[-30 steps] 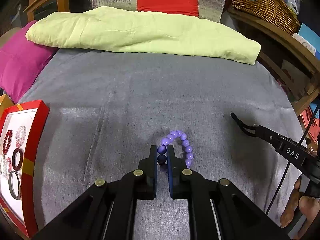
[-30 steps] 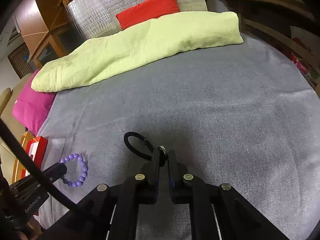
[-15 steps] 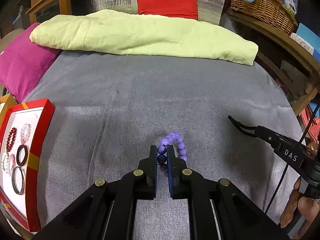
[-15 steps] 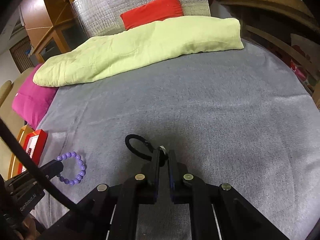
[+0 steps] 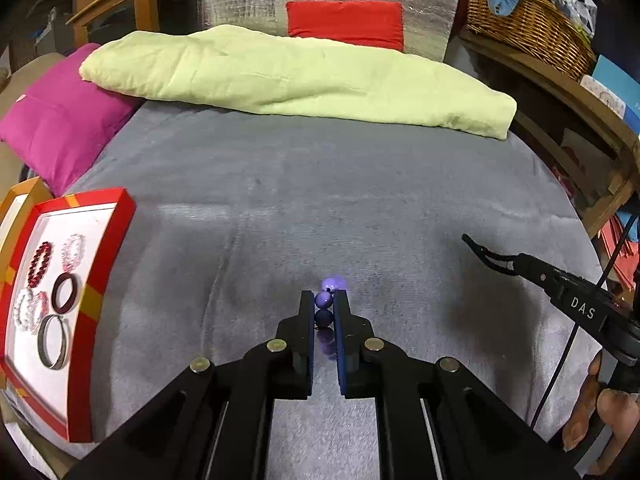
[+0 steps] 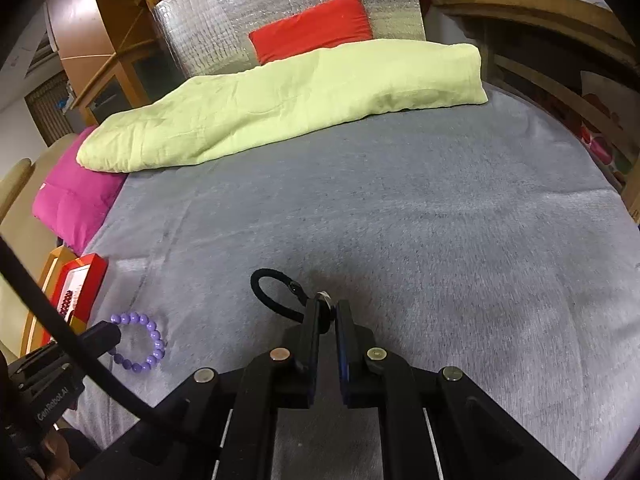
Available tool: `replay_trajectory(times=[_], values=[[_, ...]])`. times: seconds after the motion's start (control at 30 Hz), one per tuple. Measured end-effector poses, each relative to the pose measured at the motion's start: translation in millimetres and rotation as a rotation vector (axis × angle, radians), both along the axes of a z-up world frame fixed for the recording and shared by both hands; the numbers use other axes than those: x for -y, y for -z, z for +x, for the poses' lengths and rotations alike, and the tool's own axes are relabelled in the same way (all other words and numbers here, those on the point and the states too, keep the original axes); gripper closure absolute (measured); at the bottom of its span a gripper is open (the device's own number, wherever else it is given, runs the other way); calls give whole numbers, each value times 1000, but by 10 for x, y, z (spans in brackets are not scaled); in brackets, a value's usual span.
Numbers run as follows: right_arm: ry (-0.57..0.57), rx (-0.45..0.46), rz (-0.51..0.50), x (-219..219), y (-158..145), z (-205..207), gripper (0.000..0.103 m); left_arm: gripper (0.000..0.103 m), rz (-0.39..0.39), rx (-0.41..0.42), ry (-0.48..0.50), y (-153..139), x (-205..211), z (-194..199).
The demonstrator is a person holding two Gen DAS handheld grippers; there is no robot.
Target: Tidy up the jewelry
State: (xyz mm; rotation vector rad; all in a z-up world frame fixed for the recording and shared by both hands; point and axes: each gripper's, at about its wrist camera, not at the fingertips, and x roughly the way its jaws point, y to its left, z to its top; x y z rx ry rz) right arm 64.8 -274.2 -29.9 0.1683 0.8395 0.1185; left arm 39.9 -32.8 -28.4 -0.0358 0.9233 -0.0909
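Note:
My left gripper [image 5: 324, 300] is shut on a purple bead bracelet [image 5: 325, 301], seen edge-on between its pads above the grey bed cover [image 5: 360, 200]. From the right wrist view that bracelet [image 6: 149, 340] hangs as a full ring from the left gripper [image 6: 114, 334] at the lower left. My right gripper [image 6: 327, 306] is shut on a black cord bracelet [image 6: 266, 294] with a small metal piece, its loop sticking out to the left. The right gripper [image 5: 470, 240] also shows at the right of the left wrist view. A red-rimmed tray [image 5: 116, 240] at the left holds several bracelets and rings.
A pale green quilt [image 5: 300, 80] lies across the far end of the bed, with a red cushion [image 5: 344, 22] behind it and a magenta pillow [image 5: 60, 132] at the left. A wicker basket [image 5: 528, 12] stands on a wooden shelf at the right. A hand [image 5: 600, 420] shows at the lower right.
Both grippers have risen slightly with their bracelets. The purple bracelet has swung from a visible loop to edge-on between the left pads. The red tray has come further into the left view.

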Motion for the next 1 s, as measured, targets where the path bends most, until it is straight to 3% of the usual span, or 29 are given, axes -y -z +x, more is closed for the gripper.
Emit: replay_trajectory(times=[0.5, 1.0], values=[[-92, -14, -62, -602, -176, -128, 94, 94, -38, 15, -85, -173, -469, -266], [-103, -64, -119, -955, -157, -130, 94, 94, -46, 70, -73, -264, -662, -378]])
